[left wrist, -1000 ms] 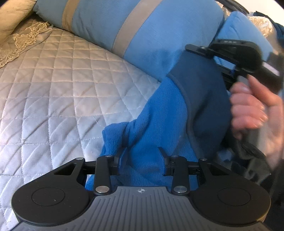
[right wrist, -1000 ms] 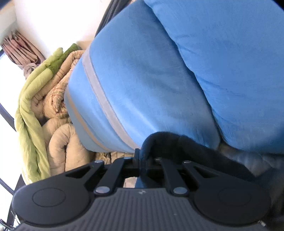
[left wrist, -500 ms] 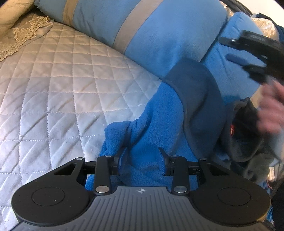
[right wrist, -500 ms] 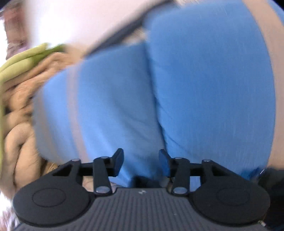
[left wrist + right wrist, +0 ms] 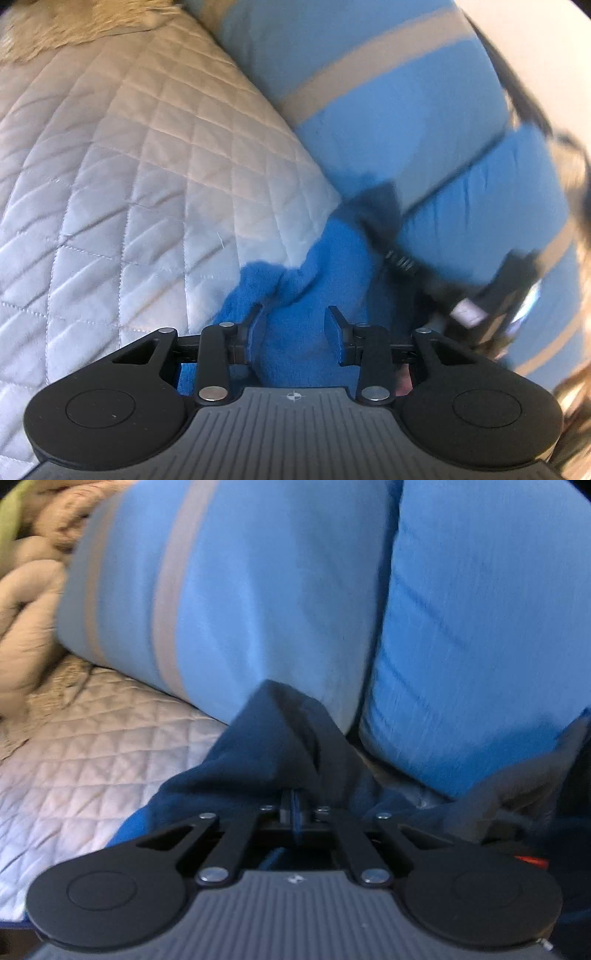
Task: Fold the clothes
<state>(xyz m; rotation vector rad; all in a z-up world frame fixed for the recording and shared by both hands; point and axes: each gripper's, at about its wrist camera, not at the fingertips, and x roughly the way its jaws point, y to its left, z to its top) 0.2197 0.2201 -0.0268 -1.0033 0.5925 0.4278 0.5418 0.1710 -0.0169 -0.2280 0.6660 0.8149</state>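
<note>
The fleece [image 5: 295, 328] lay bunched on the quilted bed [image 5: 110, 206], against the pillows [image 5: 369, 110]. The left gripper [image 5: 295, 325] stood partly open around a thick fold of it, pads apparently pressing the cloth. The right gripper [image 5: 295, 808] was closing on the fleece's dark trim [image 5: 273, 746], which sat between its jaws. Both pointed steeply down. A thin pinch on the trim could slip when lifted, and the bunched cloth could snag on the pillows.
</note>
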